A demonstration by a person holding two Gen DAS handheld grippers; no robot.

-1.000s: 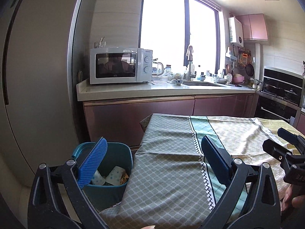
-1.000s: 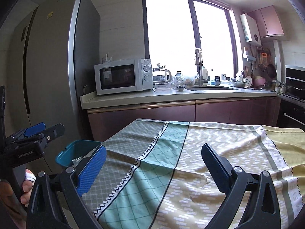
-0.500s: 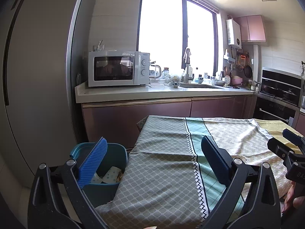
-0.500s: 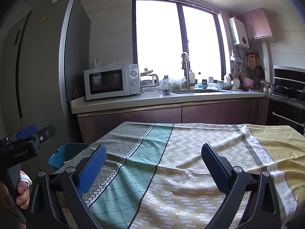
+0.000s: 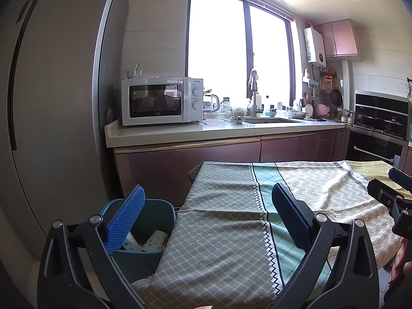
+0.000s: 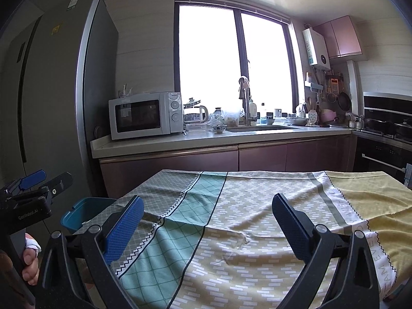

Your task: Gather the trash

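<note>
A teal trash bin (image 5: pixel 154 213) stands on the floor at the table's left corner, with crumpled white paper cups (image 5: pixel 152 242) inside it. My left gripper (image 5: pixel 208 221) is open and empty, held above the table's left end near the bin. In the right wrist view the bin (image 6: pixel 85 212) shows at the table's left edge, and the left gripper (image 6: pixel 36 188) appears beside it, held by a hand (image 6: pixel 29 260). My right gripper (image 6: pixel 208 226) is open and empty over the tablecloth (image 6: pixel 257 219). No loose trash shows on the cloth.
The cloth-covered table (image 5: pixel 231 219) fills the foreground. Behind it runs a counter (image 5: pixel 219 131) with a white microwave (image 5: pixel 162 100), a kettle, a sink and dishes. A tall grey fridge (image 5: pixel 51 116) stands at left, an oven (image 5: pixel 376 144) at right.
Both grippers have pulled back and risen a little from the table, so the bin and the cloth look farther off. Both stay open and empty.
</note>
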